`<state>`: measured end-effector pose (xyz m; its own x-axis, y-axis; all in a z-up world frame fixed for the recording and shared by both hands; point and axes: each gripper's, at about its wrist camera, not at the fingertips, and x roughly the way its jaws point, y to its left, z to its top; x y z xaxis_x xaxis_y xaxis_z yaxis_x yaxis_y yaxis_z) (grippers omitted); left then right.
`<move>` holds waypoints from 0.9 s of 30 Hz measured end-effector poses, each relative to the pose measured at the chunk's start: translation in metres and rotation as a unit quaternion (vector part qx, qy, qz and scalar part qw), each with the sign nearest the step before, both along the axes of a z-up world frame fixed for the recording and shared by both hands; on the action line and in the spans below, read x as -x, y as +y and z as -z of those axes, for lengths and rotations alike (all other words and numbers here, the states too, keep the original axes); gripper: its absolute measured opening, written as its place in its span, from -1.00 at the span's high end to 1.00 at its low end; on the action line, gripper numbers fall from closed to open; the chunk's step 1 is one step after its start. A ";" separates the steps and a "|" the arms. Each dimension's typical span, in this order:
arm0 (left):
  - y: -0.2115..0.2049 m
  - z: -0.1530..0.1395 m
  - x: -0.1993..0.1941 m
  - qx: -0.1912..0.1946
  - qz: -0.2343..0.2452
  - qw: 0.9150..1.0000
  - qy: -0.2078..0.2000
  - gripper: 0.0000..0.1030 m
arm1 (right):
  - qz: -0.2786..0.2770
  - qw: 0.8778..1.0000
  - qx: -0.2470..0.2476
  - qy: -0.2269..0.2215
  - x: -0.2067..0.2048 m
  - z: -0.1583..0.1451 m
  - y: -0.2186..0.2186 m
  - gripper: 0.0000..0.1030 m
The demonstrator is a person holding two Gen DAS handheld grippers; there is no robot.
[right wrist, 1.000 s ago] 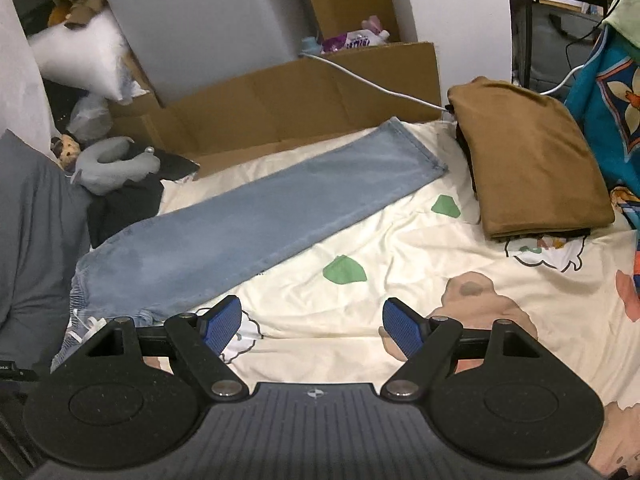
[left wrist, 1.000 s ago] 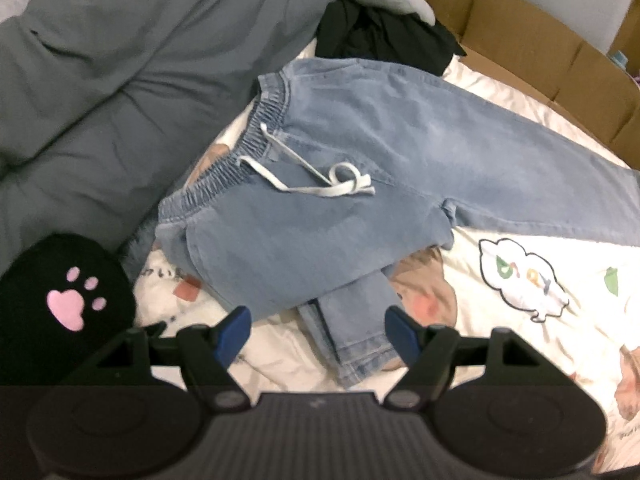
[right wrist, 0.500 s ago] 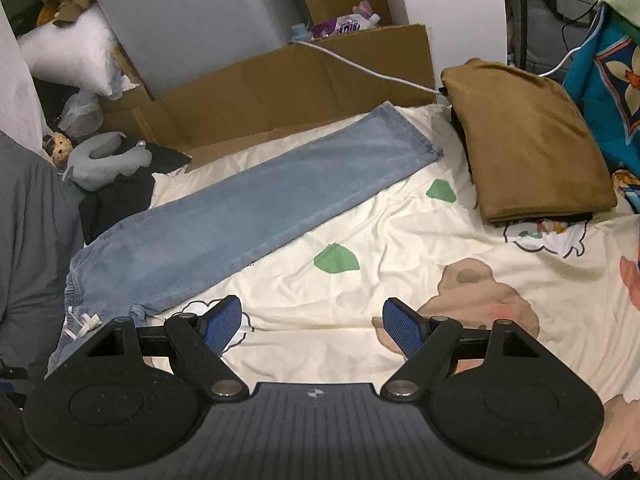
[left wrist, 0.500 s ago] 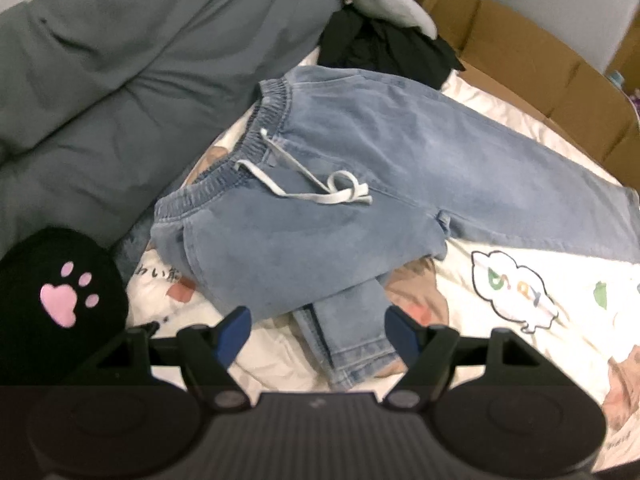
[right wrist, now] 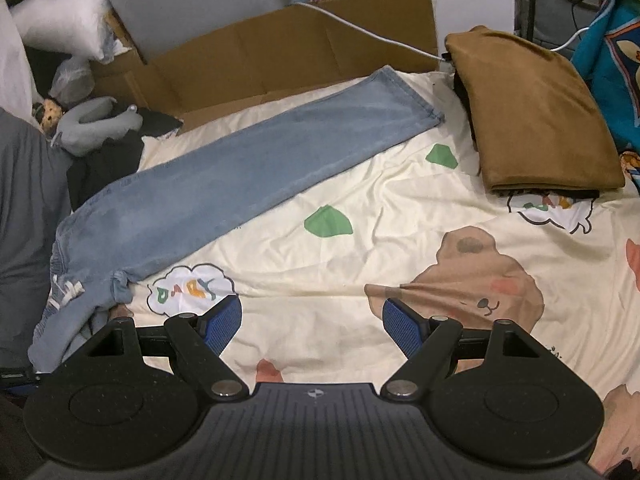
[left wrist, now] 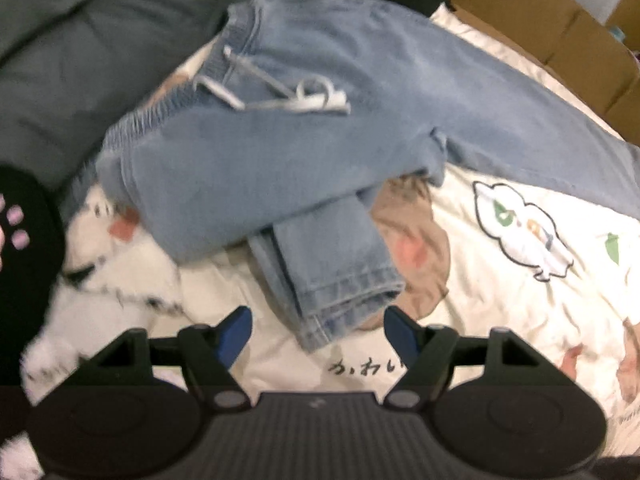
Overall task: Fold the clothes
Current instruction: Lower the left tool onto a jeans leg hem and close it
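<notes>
Cream cartoon bedsheet [right wrist: 360, 216] carries light-blue jeans [left wrist: 320, 128], one leg stretched out, one doubled under.
Both the left gripper [left wrist: 316, 322] and right gripper [right wrist: 312, 320] gape empty; soft, weighty denim seems best pinched at the hem [left wrist: 352, 296].

Left hand-held gripper [left wrist: 316, 326], right hand-held gripper [right wrist: 312, 320]: black ribbed body, round discs, silver screws, blue textured pads.

Left wrist view is motion-blurred; jeans [left wrist: 320, 128] drawstring [left wrist: 288, 96] is smeared and the far leg is cut off at the right edge. Folded-under leg is mostly hidden beneath the seat. Right wrist view: waistband is partly hidden behind the right gripper [right wrist: 312, 322].
</notes>
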<state>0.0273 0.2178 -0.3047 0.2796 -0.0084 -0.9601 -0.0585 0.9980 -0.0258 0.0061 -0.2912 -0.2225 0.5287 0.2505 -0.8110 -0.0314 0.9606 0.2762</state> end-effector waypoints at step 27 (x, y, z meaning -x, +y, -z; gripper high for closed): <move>0.013 0.052 0.001 0.049 -0.067 0.994 -0.069 0.09 | -0.041 0.999 0.030 0.012 0.001 0.014 0.017 -0.60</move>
